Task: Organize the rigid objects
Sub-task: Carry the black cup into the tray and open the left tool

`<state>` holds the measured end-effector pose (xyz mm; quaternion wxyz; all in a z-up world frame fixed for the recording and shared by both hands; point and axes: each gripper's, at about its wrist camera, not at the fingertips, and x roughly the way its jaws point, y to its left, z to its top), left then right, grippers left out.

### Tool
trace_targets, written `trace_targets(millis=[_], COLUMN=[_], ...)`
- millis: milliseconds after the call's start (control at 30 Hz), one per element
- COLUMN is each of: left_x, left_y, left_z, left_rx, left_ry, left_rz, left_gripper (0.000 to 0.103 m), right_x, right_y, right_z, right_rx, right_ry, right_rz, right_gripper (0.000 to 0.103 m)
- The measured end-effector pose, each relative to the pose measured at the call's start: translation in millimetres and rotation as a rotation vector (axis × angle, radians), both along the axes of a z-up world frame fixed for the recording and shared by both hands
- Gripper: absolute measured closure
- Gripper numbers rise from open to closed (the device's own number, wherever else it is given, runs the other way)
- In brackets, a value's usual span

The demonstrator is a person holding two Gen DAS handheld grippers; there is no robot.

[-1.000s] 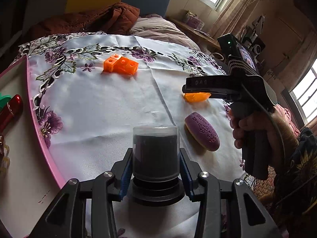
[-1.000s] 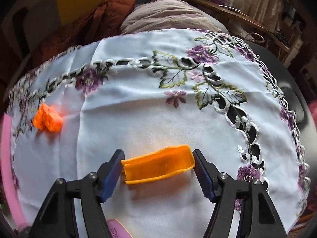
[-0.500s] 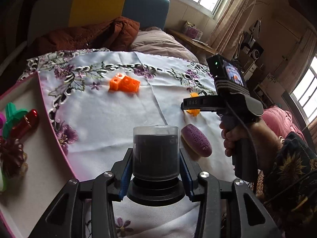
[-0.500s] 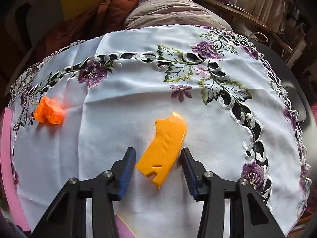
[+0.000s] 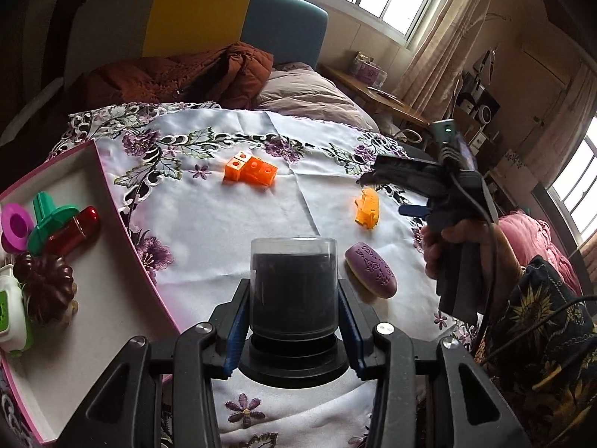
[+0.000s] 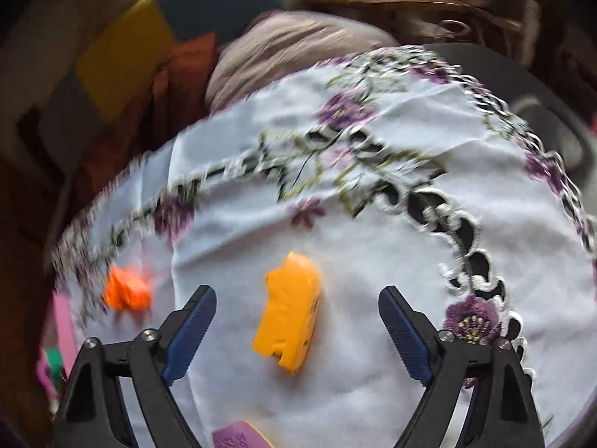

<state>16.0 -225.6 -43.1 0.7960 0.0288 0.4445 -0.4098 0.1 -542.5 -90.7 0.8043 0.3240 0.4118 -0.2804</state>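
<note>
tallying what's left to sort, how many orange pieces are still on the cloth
2: the orange block cluster near the embroidered far border, and the orange clip-like piece toward the right, lying free. More may be hidden behind the black canister.

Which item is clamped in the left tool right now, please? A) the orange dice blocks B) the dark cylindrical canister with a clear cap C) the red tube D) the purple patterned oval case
B: the left tool has both blue pads pressed against the sides of the dark cylindrical canister, which stands upright between them.
</note>
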Motion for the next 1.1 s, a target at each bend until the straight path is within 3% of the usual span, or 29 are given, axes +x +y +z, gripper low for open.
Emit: trace_targets(millis=[100,200,333,367,400,433,567,800,1100], left_x=[-0.4,-0.8,-1.1,-1.3,-1.5,-2.0,-4.9,-5.2,2.5], left_y=[0.1,1.3,3.0,3.7,4.6,5.6,13.5,40.8,73.2], left_z=[-0.8,-1.8,-0.7,0.2,1.2,2.9,13.5,31.5,28.7], left_rx=[-0.006,-0.008,-0.009,-0.009,-0.009,-0.008,0.000,0.021,0.059], left_ry=[0.007,0.011,0.007,0.003,-0.001,-0.008,-0.060,-0.139,-0.146], left_rz=[-0.005,-0.004,0.002,0.006,0.010,0.015,0.037,0.105,0.181], left_gripper=[0.059,0.059,0.059,0.059,0.059,0.059,0.059,0.059,0.059], right_x=[-1.8,11.6,23.3,23.9,26.8,29.0,31.1,29.0,32.5], right_y=[-4.9,7.6,24.0,24.6,25.8,27.9,39.0,36.5,43.9], right_z=[-0.3,-3.9,-11.8,-13.6,-17.5,-21.0,-22.5,-25.4,-26.2], right_rx=[0.015,-0.028,-0.086,-0.091,-0.092,-0.092,-0.142,-0.124,-0.170], right_ry=[-0.005,0.049,0.124,0.136,0.159,0.186,0.231,0.226,0.246], right_rz=[-0.031,0.034,0.111,0.121,0.140,0.160,0.221,0.217,0.247], right_gripper=[0.014,0.026,0.031,0.045,0.073,0.076,0.076,0.075,0.075])
